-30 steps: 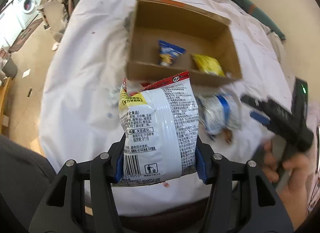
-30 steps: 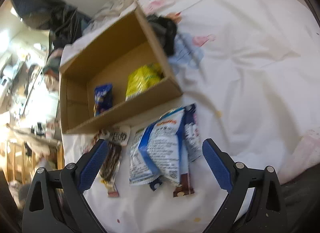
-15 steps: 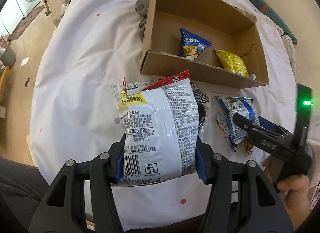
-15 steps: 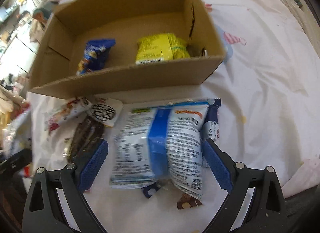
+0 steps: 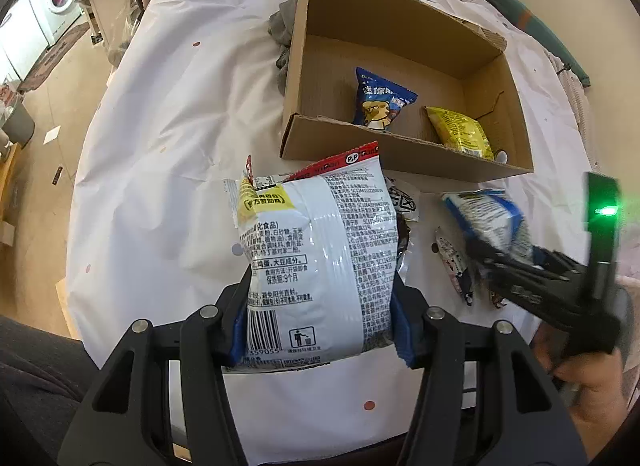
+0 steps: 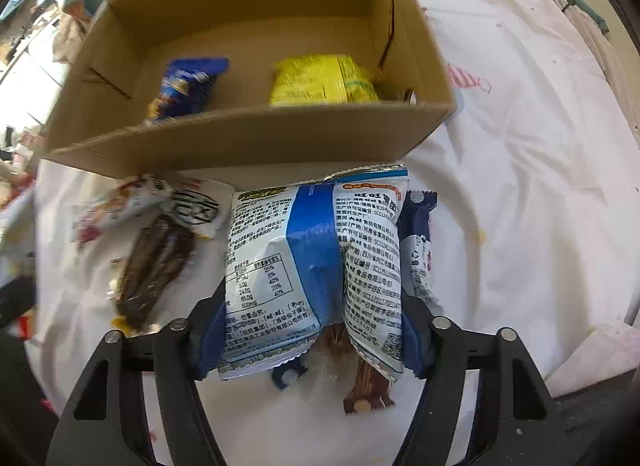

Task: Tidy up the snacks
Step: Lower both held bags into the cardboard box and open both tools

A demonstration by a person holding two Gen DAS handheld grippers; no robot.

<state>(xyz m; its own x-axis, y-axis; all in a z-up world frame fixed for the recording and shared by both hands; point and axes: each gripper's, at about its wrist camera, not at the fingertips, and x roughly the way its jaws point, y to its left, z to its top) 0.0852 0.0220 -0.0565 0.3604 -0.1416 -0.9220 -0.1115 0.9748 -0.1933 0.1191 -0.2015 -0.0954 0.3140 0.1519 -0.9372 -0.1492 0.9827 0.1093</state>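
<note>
- Snack packets: the left tool (image 5: 320, 318) clamps a white packet (image 5: 316, 254); the right tool (image 6: 312, 330) pinches a blue-striped packet (image 6: 312, 258), both short of the box (image 6: 256, 137).
- Light, puffy, slippery film; grip low across the body, gently, since the contents probably crush.

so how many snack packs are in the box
2: a blue pack left of centre and a yellow pack at the right end of the box. The near wall may hide more.

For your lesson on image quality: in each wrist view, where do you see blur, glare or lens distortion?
Left wrist view: the right gripper is motion-smeared, the white snack bag sharp with slight sheen, the tablecloth edge bowed by the fisheye. Right wrist view: the cardboard box and blue packet are softly blurred, the blue-and-white bag crisp.
</note>
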